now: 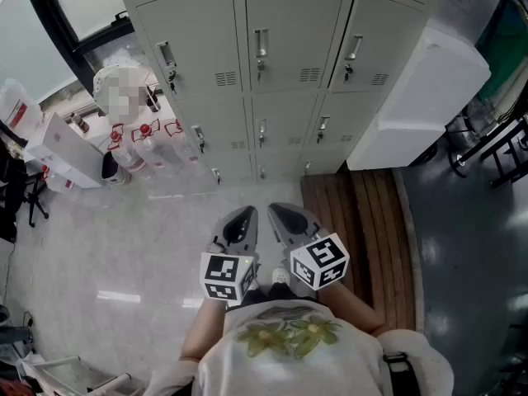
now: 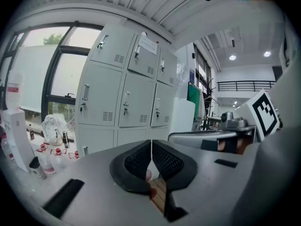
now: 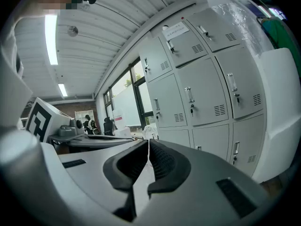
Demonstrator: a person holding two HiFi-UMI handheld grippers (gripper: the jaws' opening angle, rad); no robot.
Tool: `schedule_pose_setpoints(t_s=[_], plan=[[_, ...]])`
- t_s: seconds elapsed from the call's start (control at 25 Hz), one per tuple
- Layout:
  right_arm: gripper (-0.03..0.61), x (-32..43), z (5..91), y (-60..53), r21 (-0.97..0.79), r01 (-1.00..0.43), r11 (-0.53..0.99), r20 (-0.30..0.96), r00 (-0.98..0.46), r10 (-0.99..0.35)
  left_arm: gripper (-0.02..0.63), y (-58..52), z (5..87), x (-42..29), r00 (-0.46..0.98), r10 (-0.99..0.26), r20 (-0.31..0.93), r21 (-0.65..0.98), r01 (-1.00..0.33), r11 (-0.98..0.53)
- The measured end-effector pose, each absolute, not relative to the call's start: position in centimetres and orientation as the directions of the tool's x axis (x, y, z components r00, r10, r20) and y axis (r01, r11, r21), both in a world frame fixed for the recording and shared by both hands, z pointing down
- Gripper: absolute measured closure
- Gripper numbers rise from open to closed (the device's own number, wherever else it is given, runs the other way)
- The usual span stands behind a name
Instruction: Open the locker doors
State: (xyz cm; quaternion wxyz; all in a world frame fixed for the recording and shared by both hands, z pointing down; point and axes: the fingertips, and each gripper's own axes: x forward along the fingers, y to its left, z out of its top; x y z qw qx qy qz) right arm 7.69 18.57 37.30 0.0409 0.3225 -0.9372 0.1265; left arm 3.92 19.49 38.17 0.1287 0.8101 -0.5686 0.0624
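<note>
Head view: my left gripper [image 1: 246, 213] and right gripper [image 1: 276, 210] sit side by side, well short of the lockers [image 1: 272, 114]. Their doors [image 1: 293, 35] are closed. Left of the lockers stand bottles [image 1: 153, 151], I think.
Left gripper view: my fingers are clenched on nothing.
Right gripper view: clenched too, empty.

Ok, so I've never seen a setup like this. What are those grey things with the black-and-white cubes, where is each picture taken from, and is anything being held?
There is no robot here: a person carries a hand-held gripper in each hand. The head view comes from a camera on the person's head, looking down on the left gripper and the right gripper. The marker cube on each is part of the tool. The other two pictures come from cameras riding on each gripper, looking along its jaws. Both pairs of jaws are together with nothing between them, so nothing is held. Ahead stands a bank of grey lockers, every visible door closed. Bottles with red caps stand on the floor at the left, and wooden slats lie at the right.
</note>
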Motion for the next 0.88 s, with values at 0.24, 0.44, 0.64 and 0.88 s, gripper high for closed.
schedule_pose_setpoints(t_s=[0.24,0.44,0.64,0.88], plan=[[0.543,8.5,37.2,18.2,-0.224,-0.604,0.765,0.152,-0.797,-0.585,0.577,19.1,37.8,4.8,0.342,-0.906,0.249,0.134,-0.939,-0.317],[0.543,9.0,37.4,17.8,-0.23,-0.577,0.784,0.139,-0.816,-0.56,0.578,18.4,38.0,5.5,0.329,-0.91,0.251,0.131,-0.943,-0.305],[0.543,9.7,38.7,17.7,-0.219,-0.514,0.829,0.149,-0.858,-0.492,0.578,17.7,37.8,6.2,0.302,-0.928,0.218,0.112,-0.952,-0.284],[0.542,10.2,38.5,16.5,-0.218,-0.496,0.841,0.137,-0.869,-0.476,0.577,17.0,37.3,6.1,0.273,-0.94,0.203,0.114,-0.96,-0.254]])
